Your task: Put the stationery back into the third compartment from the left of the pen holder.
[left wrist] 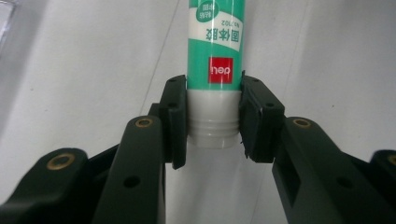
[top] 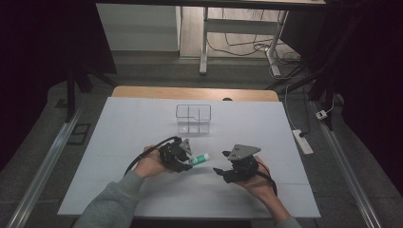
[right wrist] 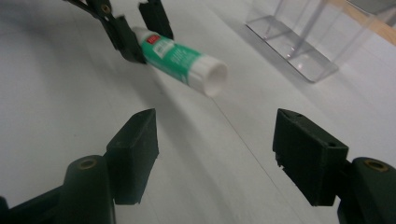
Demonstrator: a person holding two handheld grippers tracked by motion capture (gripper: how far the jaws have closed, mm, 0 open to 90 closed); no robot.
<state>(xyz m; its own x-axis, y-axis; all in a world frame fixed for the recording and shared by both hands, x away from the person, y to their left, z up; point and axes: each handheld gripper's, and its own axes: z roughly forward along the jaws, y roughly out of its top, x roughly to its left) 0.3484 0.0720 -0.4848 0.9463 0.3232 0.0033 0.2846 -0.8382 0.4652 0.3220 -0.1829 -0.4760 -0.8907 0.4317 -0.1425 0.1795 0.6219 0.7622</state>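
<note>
Your left tongs (left wrist: 214, 121) clamp the green-and-white glue stick (left wrist: 215, 56) by its white end; it points up-frame; your right tongs (right wrist: 215, 154) stand apart.

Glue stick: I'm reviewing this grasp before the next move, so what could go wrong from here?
The left gripper clamps the glue stick only at its white end, so the long green body may pivot or slip. The open right gripper points at the stick's free end; closing off-centre could knock it askew. The clear organizer looks light and might slide if bumped.
</note>
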